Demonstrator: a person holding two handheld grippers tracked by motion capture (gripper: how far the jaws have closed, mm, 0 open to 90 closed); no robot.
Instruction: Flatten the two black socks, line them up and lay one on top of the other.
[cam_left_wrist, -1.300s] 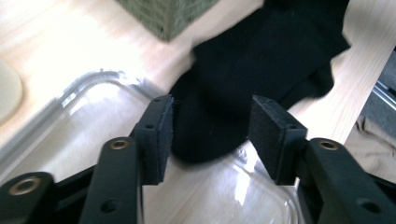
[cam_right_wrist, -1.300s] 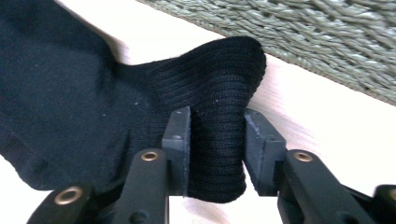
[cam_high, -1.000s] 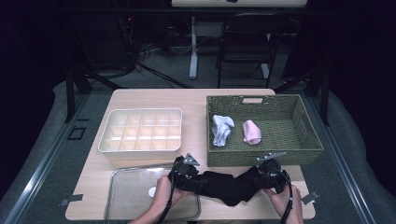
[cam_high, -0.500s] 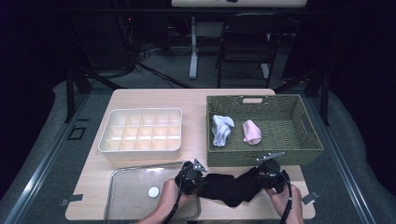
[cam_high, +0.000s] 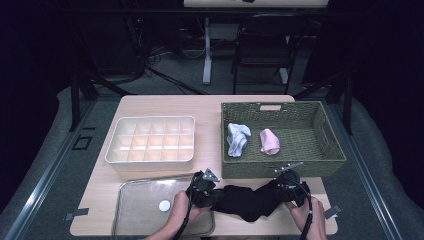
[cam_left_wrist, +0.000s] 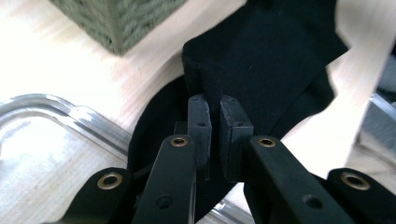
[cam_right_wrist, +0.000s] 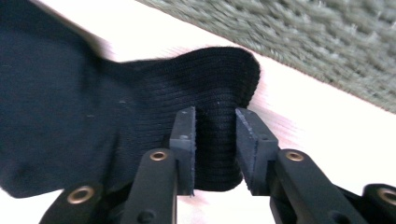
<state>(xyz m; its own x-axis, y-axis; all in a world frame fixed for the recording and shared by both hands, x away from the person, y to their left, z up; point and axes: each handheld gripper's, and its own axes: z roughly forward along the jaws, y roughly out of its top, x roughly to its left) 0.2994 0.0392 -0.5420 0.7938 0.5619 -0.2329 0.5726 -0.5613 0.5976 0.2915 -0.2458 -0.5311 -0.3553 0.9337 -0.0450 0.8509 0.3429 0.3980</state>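
While I've got both grippers down at the near edge of the table (cam_high: 150, 102), the black sock (cam_high: 245, 200) lies stretched between them, just in front of the green wicker basket (cam_high: 330, 155). My left gripper (cam_high: 202, 190) is clamped tight on a raised fold of it, jaws nearly touching in the left gripper view, right beside the clear lid (cam_high: 140, 210). My right gripper (cam_high: 285, 187) has the ribbed cuff end (cam_right_wrist: 219, 93) between its jaws, pinching it with a wider gap. Inside the basket sit a light blue sock (cam_high: 237, 140) and a pink one (cam_high: 270, 141). The cream divider box (cam_high: 150, 140) is off to the left.
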